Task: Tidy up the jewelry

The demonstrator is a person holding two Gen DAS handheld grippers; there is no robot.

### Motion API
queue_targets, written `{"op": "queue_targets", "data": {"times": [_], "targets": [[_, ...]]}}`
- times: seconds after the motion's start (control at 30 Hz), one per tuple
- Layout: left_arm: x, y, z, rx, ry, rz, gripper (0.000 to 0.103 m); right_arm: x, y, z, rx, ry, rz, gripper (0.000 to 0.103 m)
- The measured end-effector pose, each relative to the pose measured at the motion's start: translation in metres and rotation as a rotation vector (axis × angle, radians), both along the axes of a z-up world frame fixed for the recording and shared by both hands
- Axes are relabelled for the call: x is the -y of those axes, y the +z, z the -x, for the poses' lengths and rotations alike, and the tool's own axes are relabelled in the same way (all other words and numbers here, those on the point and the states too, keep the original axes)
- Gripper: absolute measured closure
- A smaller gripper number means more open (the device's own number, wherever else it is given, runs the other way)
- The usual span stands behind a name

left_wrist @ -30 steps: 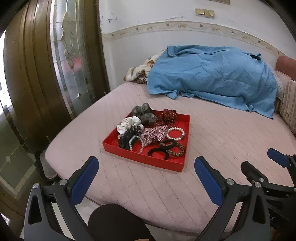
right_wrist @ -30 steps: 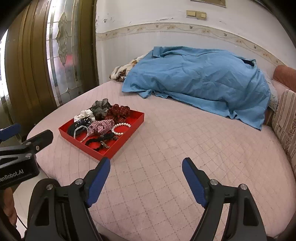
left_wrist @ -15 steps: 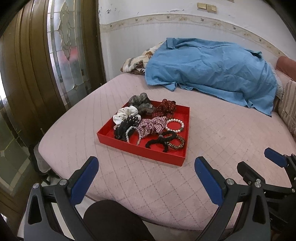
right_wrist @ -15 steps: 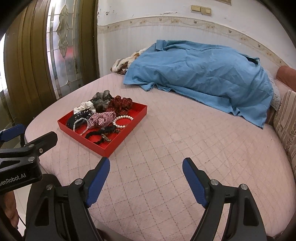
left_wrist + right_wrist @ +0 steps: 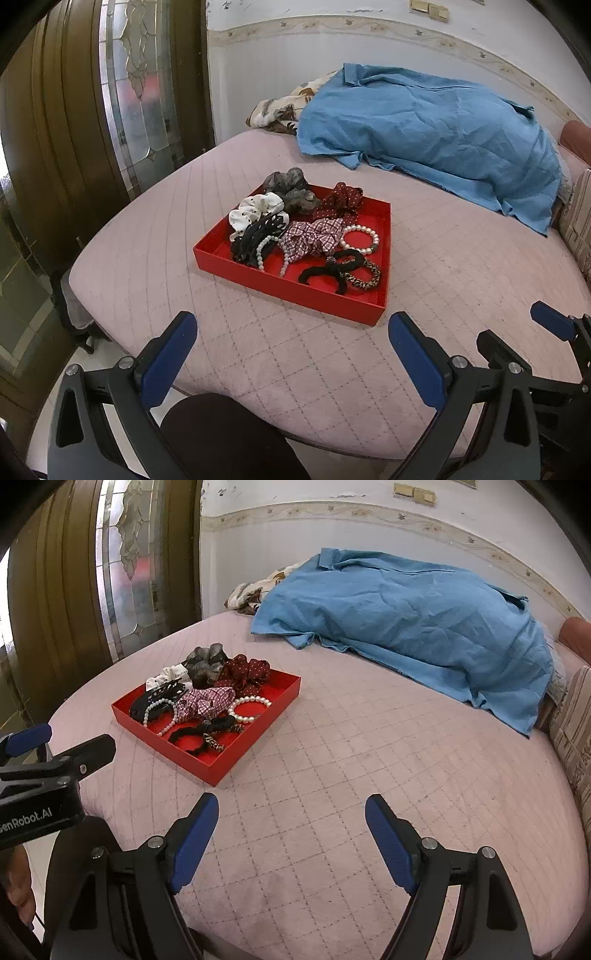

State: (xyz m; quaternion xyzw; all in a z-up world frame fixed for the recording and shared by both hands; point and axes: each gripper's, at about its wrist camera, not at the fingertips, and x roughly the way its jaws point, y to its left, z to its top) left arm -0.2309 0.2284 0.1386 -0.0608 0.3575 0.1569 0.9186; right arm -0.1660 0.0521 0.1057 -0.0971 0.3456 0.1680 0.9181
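Left tool (image 5: 291,334): jaws spread wide with nothing between them, above the near edge of the bed, pointed at the tray.
Right tool (image 5: 291,810): jaws spread wide and empty, over the bare quilt beside the tray's near corner.
Bed (image 5: 461,266): a rounded mattress under a pink quilted cover; it carried everything.
Red tray (image 5: 288,286): a shallow open tray lay flat near the bed's near-left edge, apart from both tools.
White dotted scrunchie (image 5: 255,212): at the tray's far-left side, touching the grey one.
Grey scrunchie (image 5: 291,184): at the tray's far corner, spilling over the rim.
Dark red dotted scrunchie (image 5: 341,201): against the far wall of the tray.
Checked scrunchie (image 5: 314,234): in the middle of the tray.
Black hair clip (image 5: 256,236): left of the checked scrunchie, with a white bead string (image 5: 264,253) lying across it.
Pearl bracelet (image 5: 360,240): flat on the tray floor near the right wall.
Black hair tie (image 5: 332,269): near the front wall, touching a leopard-print band (image 5: 367,277).
Blue sheet (image 5: 443,133): heaped along the bed's far edge, well apart from the tray.
Patterned cloth (image 5: 280,109): showed from under the sheet's left end.
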Motion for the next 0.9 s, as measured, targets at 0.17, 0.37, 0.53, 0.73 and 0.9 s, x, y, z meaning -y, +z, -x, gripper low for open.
{"op": "queue_targets", "data": {"times": [0.17, 0.37, 0.53, 0.73, 0.9], "targets": [[-0.006, -0.004, -0.002, -0.007, 0.012, 0.013, 0.000, -0.004, -0.003, -0.003, -0.007, 0.007, 0.010, 0.018], [-0.010, -0.007, -0.006, -0.016, 0.022, 0.018, 0.000, -0.008, -0.007, -0.008, -0.020, 0.017, 0.017, 0.018], [-0.015, -0.006, -0.010, -0.014, 0.040, 0.014, 0.000, -0.013, -0.009, -0.009, -0.026, 0.042, 0.024, 0.018], [-0.019, -0.003, -0.011, -0.003, 0.071, -0.006, 0.000, -0.014, -0.010, -0.013, -0.030, 0.048, 0.013, 0.017], [-0.016, 0.000, -0.014, -0.005, 0.075, -0.026, 0.000, -0.012, -0.010, -0.016, -0.034, 0.046, -0.001, 0.017]]}}
